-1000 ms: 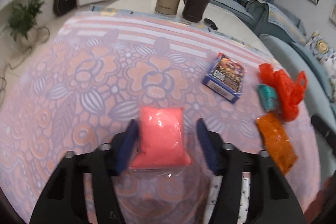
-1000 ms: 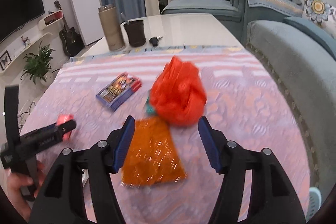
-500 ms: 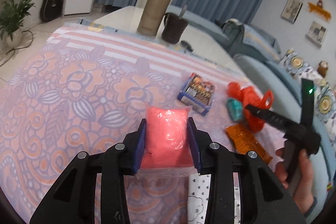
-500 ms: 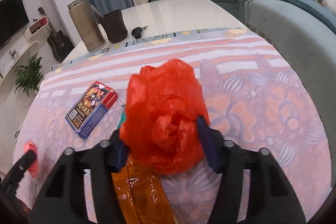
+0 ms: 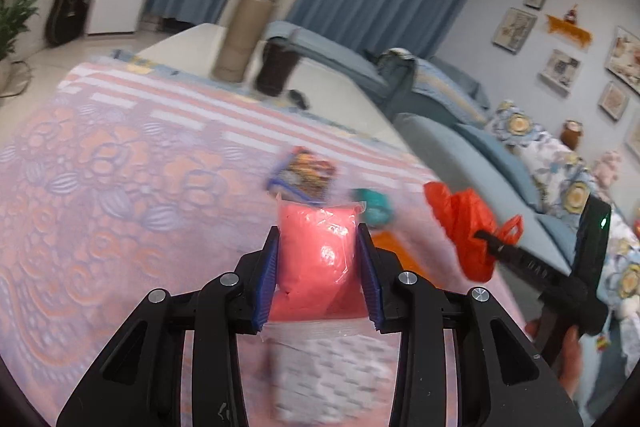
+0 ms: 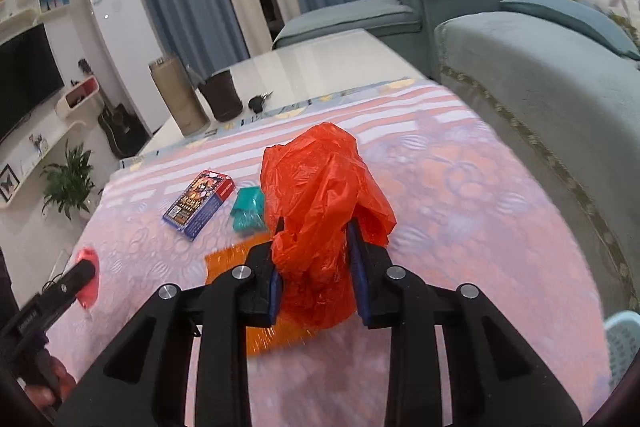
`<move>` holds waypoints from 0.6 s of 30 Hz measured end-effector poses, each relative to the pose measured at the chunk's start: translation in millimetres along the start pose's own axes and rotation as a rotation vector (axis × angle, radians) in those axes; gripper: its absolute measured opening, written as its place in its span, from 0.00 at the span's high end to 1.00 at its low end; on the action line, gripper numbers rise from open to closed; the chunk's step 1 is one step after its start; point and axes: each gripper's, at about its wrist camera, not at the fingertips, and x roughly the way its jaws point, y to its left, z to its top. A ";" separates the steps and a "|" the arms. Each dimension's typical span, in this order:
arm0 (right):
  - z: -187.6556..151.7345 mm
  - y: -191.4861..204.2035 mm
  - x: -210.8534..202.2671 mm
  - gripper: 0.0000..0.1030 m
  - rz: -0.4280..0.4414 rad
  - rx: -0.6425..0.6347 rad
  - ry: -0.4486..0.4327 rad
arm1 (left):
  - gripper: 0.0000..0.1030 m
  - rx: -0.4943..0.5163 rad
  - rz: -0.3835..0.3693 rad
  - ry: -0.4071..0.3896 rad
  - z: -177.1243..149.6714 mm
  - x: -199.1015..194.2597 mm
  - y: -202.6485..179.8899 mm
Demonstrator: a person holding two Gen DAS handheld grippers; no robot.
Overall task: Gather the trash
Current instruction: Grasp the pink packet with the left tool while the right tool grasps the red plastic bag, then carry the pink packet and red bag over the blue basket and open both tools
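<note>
The wide surface (image 6: 460, 195), under a floral pink and lilac cloth, carries the loose trash. The right tool (image 6: 316, 259) pinches a crumpled orange-red plastic bag (image 6: 320, 195), lifted above a flat orange foil wrapper (image 6: 232, 259); the left tool (image 5: 318, 259) is pressed onto a soft pink filled plastic pouch (image 5: 316, 251). The bag looks bunched shut, its contents hidden. To do this well, I judge the bag's mouth must be opened before the pouch goes in. A printed blue card box (image 6: 200, 203) and small teal packet (image 6: 248, 211) still lie on the cloth
</note>
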 end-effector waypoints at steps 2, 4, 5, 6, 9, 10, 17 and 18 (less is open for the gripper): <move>-5.4 -8.7 -22.6 0.76 -0.007 0.008 -0.019 | 0.66 0.021 -0.057 -0.006 1.1 -9.5 -25.0; -11.2 -21.3 -51.8 0.76 -0.023 0.020 -0.047 | 0.66 0.036 -0.115 -0.006 1.9 -15.3 -50.4; -13.7 -29.0 -66.5 0.76 -0.032 0.031 -0.060 | 0.66 0.045 -0.143 -0.006 1.8 -18.4 -64.6; -15.9 -35.7 -77.7 0.76 -0.039 0.041 -0.069 | 0.66 0.051 -0.165 -0.004 0.7 -20.6 -75.7; -24.1 -61.8 -117.9 0.76 -0.073 0.079 -0.106 | 0.66 0.087 -0.253 0.012 -4.8 -23.9 -122.8; -27.5 -72.0 -131.8 0.76 -0.091 0.088 -0.116 | 0.66 0.115 -0.277 0.020 -8.0 -24.3 -143.3; -57.4 -155.4 -212.5 0.76 -0.243 0.190 -0.151 | 0.66 0.276 -0.424 0.089 -44.3 -14.8 -260.2; -62.6 -168.4 -221.1 0.76 -0.271 0.206 -0.148 | 0.66 0.294 -0.444 0.105 -51.2 -11.6 -273.9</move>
